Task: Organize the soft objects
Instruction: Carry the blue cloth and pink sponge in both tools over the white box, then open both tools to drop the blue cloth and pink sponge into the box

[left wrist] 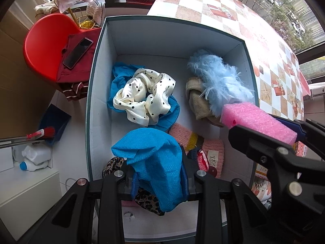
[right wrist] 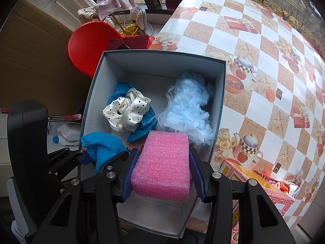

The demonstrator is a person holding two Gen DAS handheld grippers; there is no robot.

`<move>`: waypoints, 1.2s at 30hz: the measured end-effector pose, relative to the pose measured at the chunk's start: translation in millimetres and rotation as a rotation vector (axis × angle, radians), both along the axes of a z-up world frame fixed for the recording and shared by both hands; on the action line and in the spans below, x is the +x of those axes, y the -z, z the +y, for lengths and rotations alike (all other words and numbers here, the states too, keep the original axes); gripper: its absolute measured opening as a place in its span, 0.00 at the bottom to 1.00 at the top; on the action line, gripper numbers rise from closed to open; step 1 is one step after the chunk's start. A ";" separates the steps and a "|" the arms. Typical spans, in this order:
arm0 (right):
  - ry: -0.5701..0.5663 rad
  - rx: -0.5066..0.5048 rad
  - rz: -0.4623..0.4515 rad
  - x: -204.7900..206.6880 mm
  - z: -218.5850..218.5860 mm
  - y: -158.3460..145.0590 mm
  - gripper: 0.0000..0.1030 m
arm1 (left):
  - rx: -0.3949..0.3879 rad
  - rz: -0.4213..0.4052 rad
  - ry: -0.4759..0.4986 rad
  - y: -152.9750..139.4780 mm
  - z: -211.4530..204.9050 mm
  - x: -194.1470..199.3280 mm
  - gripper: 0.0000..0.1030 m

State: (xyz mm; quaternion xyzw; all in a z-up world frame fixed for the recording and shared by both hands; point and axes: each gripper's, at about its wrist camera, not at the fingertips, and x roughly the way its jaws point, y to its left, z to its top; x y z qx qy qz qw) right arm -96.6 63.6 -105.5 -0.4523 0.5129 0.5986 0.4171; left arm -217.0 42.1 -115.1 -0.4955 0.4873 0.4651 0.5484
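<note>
A box (left wrist: 101, 65) is seen on the table (left wrist: 233, 12), already holding a dotted scarf (left wrist: 142, 95), blue fluff (left wrist: 215, 77), a beige cloth (left wrist: 197, 99) and a pink knit (left wrist: 203, 148). Most sorting is judged done. A blue cloth (left wrist: 154, 162) is clamped in the left gripper (left wrist: 160, 185) over the box; a pink sponge (right wrist: 162, 164) is clamped in the right gripper (right wrist: 162, 174) just above it, and both remain to be dropped. On the knit's label (left wrist: 212, 157) only an "X" can be read.
</note>
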 end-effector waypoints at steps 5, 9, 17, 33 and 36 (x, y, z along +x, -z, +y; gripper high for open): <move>-0.005 -0.007 -0.004 -1.0 -0.2 4.9 0.49 | -0.005 -0.003 -0.003 -0.5 -0.6 -0.2 0.34; -0.004 -0.009 -0.004 0.2 -0.6 6.1 0.49 | -0.001 -0.003 -0.008 -2.1 -0.2 -1.1 0.35; -0.004 -0.010 -0.004 0.2 -0.9 5.6 0.49 | -0.004 0.000 -0.001 -3.0 -1.6 -0.1 0.36; -0.016 -0.008 -0.024 6.5 -11.0 -11.7 1.00 | 0.076 0.133 -0.011 -2.9 -11.0 -4.0 0.79; -0.015 0.021 -0.002 11.3 -15.4 -29.2 0.99 | 0.176 0.211 -0.038 -16.6 -16.7 -5.6 0.79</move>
